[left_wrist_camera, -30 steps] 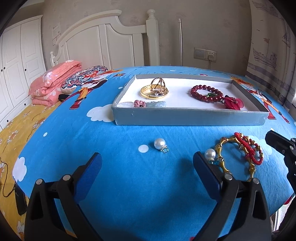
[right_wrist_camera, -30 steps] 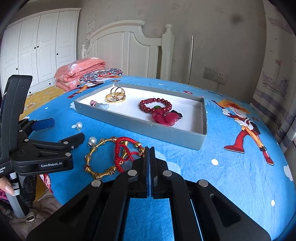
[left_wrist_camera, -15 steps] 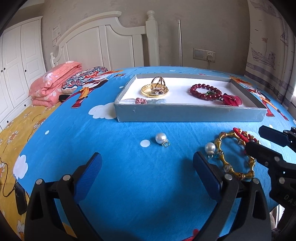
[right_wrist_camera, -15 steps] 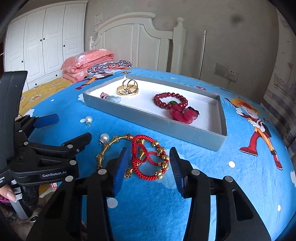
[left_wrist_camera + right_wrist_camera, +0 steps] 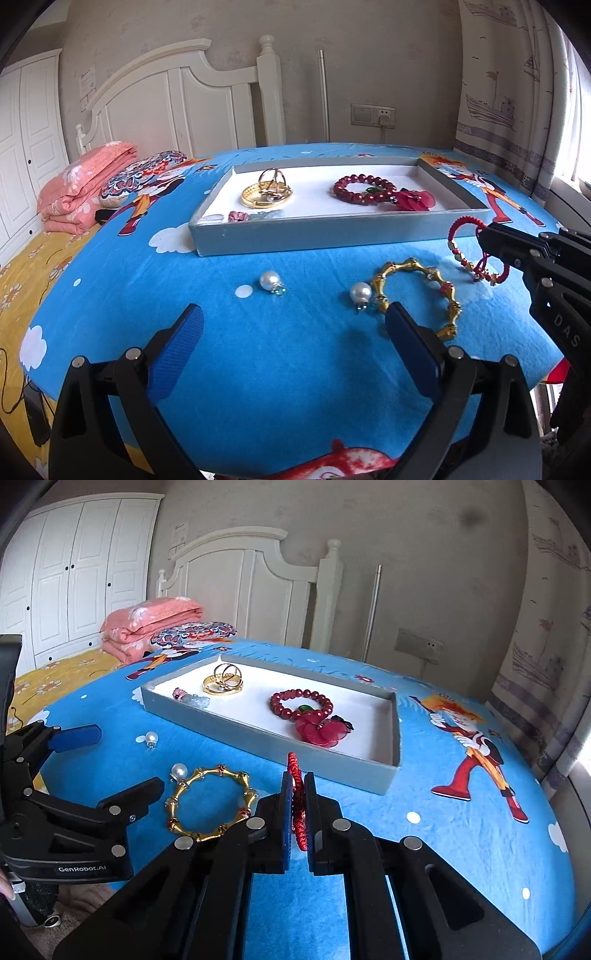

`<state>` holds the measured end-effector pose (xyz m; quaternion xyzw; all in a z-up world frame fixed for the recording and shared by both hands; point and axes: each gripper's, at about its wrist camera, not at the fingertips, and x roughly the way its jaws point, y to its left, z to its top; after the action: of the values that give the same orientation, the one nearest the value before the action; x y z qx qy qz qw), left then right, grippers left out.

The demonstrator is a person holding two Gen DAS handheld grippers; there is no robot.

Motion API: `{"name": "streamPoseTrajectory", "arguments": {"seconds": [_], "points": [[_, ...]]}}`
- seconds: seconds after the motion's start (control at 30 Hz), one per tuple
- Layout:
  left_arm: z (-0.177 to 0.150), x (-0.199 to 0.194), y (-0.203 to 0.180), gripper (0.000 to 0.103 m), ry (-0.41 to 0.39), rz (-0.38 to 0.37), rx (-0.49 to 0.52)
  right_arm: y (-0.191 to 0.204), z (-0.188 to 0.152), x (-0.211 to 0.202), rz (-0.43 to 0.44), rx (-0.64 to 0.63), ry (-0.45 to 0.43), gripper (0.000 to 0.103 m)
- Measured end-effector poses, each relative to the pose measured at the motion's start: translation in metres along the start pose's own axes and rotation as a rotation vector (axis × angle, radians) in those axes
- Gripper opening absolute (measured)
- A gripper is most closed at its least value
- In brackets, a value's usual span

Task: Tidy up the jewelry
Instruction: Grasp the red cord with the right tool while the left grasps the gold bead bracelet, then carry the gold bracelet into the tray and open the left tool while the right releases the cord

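Right wrist view: the red cord bracelet (image 5: pixel 296 801) is pinched edge-on between the closed pads of the right gripper (image 5: pixel 295 805), lifted off the blue cloth (image 5: pixel 461 849). The tray (image 5: pixel 266 740) lies straight ahead and slightly left, its long axis running left to right across the view, near wall just beyond the fingertips. By judgement, a short forward carry over that wall is called for. The left gripper (image 5: pixel 291 354) is held wide open, empty, with 2 pearls (image 5: pixel 269 280) and the gold bangle (image 5: pixel 417 295) lying ahead of it on the cloth.
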<state>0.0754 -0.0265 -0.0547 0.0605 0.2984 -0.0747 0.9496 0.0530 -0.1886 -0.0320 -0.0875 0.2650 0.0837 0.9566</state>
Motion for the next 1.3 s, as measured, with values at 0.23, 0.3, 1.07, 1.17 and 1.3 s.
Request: {"name": "streamPoseTrajectory", "arguments": {"seconds": [0.23,0.3,1.07,1.17,1.3], "points": [[0.0,-0.011,-0.032,0.086,-0.046,-0.067,0.088,-0.015,-0.005,-0.007,-0.008,0.038,-0.009,0.007],[0.004,-0.012,-0.041,0.082,-0.053,-0.084,0.113,-0.016,-0.004,-0.009,-0.009,0.043,-0.014,0.007],[0.002,-0.014,-0.071,0.009,-0.123,-0.093,0.164,-0.016,-0.017,-0.034,0.042,0.064,-0.049,0.007],[0.006,-0.023,-0.057,0.009,-0.149,-0.077,0.111,-0.01,-0.015,-0.042,0.054,0.058,-0.073,0.007],[0.009,-0.031,-0.037,0.009,-0.159,-0.067,0.049,-0.002,-0.008,-0.048,0.067,0.051,-0.1,0.007]]}}
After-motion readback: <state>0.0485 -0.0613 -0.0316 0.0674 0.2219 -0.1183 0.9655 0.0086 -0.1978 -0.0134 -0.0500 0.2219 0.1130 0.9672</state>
